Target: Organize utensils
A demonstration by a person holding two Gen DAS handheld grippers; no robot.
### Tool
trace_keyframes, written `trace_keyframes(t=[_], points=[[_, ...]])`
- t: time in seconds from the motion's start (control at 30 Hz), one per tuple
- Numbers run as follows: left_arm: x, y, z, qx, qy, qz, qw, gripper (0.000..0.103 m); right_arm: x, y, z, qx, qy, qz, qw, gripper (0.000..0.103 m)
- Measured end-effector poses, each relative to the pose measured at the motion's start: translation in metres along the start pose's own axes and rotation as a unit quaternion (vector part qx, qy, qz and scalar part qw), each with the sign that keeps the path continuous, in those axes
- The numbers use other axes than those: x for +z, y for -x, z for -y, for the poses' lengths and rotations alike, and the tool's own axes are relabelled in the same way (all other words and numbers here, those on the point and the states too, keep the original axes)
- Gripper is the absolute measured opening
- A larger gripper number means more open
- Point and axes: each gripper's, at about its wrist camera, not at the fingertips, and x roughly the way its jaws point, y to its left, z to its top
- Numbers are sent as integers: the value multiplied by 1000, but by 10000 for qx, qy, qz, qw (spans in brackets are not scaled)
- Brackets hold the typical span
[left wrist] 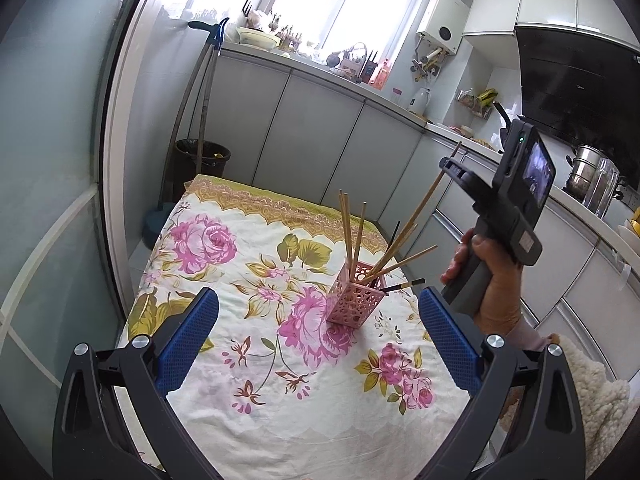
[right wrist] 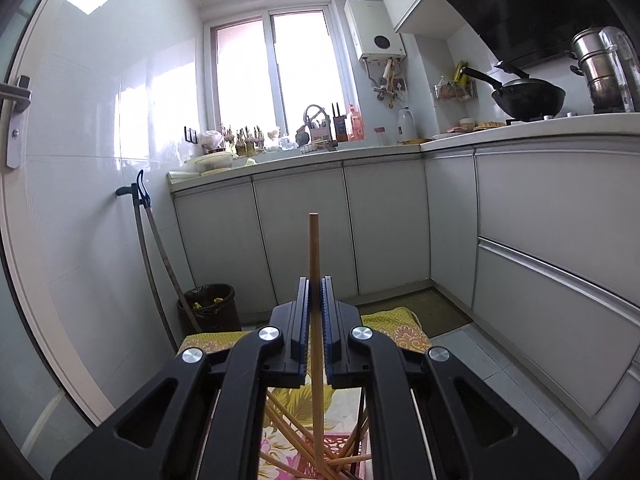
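Note:
A pink perforated holder (left wrist: pixel 356 294) stands on the floral tablecloth (left wrist: pixel 248 364), with several wooden chopsticks (left wrist: pixel 347 228) leaning out of it. My right gripper (left wrist: pixel 450 166) hangs above and to the right of the holder, shut on one long chopstick (left wrist: pixel 430 196) that slants down toward it. In the right wrist view that chopstick (right wrist: pixel 314 264) runs upright between the closed blue pads (right wrist: pixel 306 312) of the right gripper (right wrist: pixel 316 286), its lower end among the chopsticks in the holder (right wrist: pixel 344 456). My left gripper (left wrist: pixel 318 308) is open, low over the near table, the holder beyond its fingertips.
Grey cabinets (left wrist: pixel 320 128) and a cluttered counter (right wrist: pixel 320 148) run behind and to the right of the table. A black bin (left wrist: pixel 202 162) and a leaning mop stand at the far left corner. A wok (right wrist: pixel 528 96) and steel pots (right wrist: pixel 596 68) sit on the stove.

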Motion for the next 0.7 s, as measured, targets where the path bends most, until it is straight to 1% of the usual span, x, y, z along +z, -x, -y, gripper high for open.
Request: trace_keyframes(t=[0.2, 0.27, 0.37, 0.43, 0.5, 0.57, 0.6, 0.63, 0.67, 0.7], points=[[-1, -4, -1, 9, -6, -69, 10000, 96, -24, -12, -4, -85, 135, -99, 9998, 6], [-2, -5, -1, 19, -5, -89, 10000, 96, -32, -17, -5, -79, 157, -199, 9996, 6], [-2, -5, 0, 43, -11, -80, 10000, 96, -40, -22, -5, -110, 196, -274, 9994, 6], [-2, -6, 0, 16, 1, -101, 9999, 96, -44, -25, -4, -123, 205, -426, 9988, 6], [-2, -6, 2, 73, -53, -77, 9999, 96, -47, -21, -1, -138, 162, -452, 9988, 8], [-1, -5, 4, 125, -88, -30, 9999, 96, -44, -9, 3, -146, 43, -367, 9992, 42], [-1, -6, 5, 131, -90, -22, 9999, 96, -40, 1, 4, -223, 6, -227, 9995, 76], [-1, -6, 6, 141, -97, -15, 9999, 96, -36, 12, 5, -250, 11, -81, 9997, 83], [-1, -7, 9, 169, -127, -3, 9998, 96, -31, 23, 5, -235, 71, 12, 9997, 83], [-1, -7, 12, 221, -173, 24, 9996, 96, -26, 34, 4, -316, 168, 58, 9993, 83]])
